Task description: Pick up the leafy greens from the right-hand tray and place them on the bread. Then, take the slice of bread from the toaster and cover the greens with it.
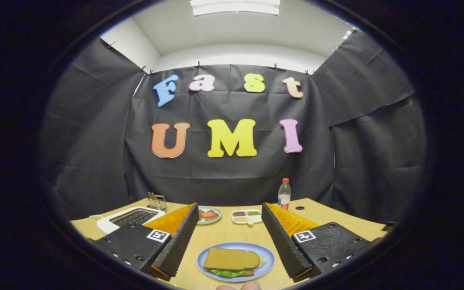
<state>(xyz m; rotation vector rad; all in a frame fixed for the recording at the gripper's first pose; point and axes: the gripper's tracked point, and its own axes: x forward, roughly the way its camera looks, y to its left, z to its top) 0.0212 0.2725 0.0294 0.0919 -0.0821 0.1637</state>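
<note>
Light wooden table [224, 233] with the black two-finger gripper [230, 235] spread wide and holding nothing; between its fingers, the round blue plate [268, 257] carries the brown bread slice [231, 259] covering the leafy greens [226, 273]; far left, the white toaster [107, 223]

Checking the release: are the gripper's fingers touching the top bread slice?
Apart. In the gripper view the open fingers flank the blue plate, with bare table between them and the bread slice.

The tool [229, 231] hovers with fingers [177, 237] spread apart, holding nothing.
</note>
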